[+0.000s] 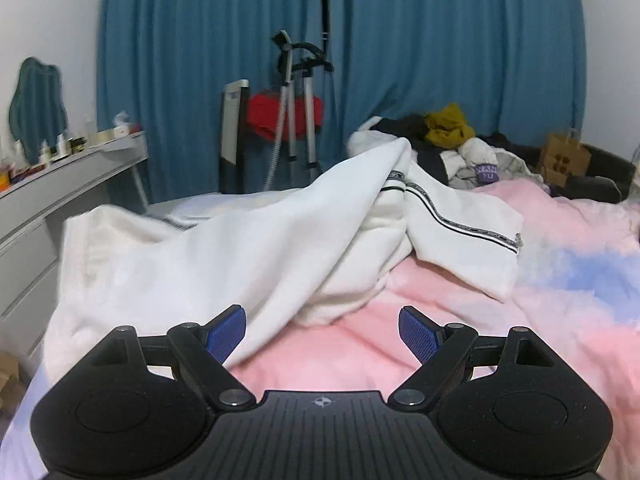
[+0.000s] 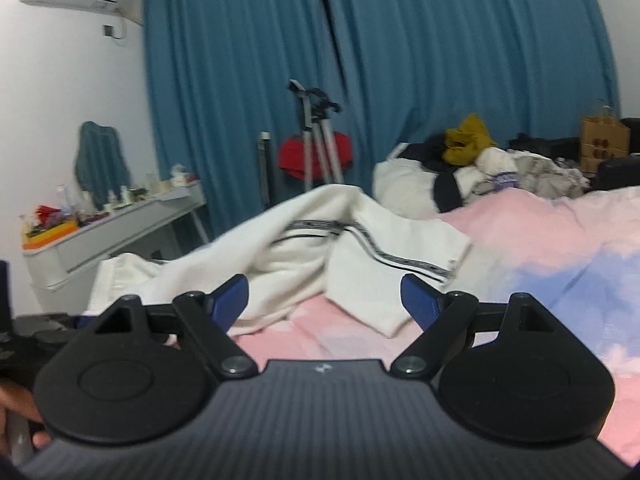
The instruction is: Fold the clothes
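Observation:
A white garment with black-and-white striped trim lies crumpled on the pink and blue bedspread. Its near edge lies just in front of my left gripper, which is open and empty, with the left pad against the cloth. In the right wrist view the same garment lies ahead of my right gripper, which is open and empty above the bedspread.
A pile of other clothes sits at the far end of the bed, with a paper bag beside it. A grey desk with bottles stands at the left. A tripod and blue curtains are behind.

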Action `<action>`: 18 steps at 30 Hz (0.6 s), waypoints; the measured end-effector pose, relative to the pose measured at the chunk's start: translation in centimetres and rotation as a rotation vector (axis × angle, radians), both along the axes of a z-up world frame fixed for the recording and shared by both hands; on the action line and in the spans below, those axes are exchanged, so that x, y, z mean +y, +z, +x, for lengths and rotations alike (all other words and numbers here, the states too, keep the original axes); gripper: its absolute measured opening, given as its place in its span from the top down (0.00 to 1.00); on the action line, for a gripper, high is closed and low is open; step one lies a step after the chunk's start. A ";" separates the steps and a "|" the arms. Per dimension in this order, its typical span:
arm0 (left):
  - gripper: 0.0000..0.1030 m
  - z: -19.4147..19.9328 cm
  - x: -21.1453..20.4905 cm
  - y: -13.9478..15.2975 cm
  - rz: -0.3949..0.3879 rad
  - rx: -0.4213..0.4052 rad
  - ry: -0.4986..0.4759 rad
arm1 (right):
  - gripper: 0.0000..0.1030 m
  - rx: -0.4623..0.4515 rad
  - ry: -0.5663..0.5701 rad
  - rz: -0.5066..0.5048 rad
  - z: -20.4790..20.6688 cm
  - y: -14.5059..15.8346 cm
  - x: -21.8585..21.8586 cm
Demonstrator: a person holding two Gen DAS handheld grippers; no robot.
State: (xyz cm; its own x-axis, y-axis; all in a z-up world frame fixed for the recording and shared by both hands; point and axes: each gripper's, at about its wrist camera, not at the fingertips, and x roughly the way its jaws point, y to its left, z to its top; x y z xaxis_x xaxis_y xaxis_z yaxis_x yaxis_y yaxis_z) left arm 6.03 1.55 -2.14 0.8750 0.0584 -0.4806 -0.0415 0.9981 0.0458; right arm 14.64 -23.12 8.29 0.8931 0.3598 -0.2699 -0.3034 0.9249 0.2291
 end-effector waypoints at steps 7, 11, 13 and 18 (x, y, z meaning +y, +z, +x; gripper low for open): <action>0.17 10.4 -2.5 1.9 0.085 -0.076 -0.017 | 0.18 0.080 -0.072 -0.008 2.8 -1.8 -2.6; 0.18 17.7 -5.0 2.5 0.134 -0.088 -0.039 | 0.18 0.107 -0.104 0.026 5.1 -2.5 -4.0; 0.18 21.3 -6.0 2.4 0.154 -0.085 -0.036 | 0.18 0.121 -0.115 0.034 6.2 -3.3 -4.5; 0.33 29.3 -6.2 1.7 0.188 -0.042 0.013 | 0.18 0.166 -0.121 0.057 8.2 -6.0 -5.1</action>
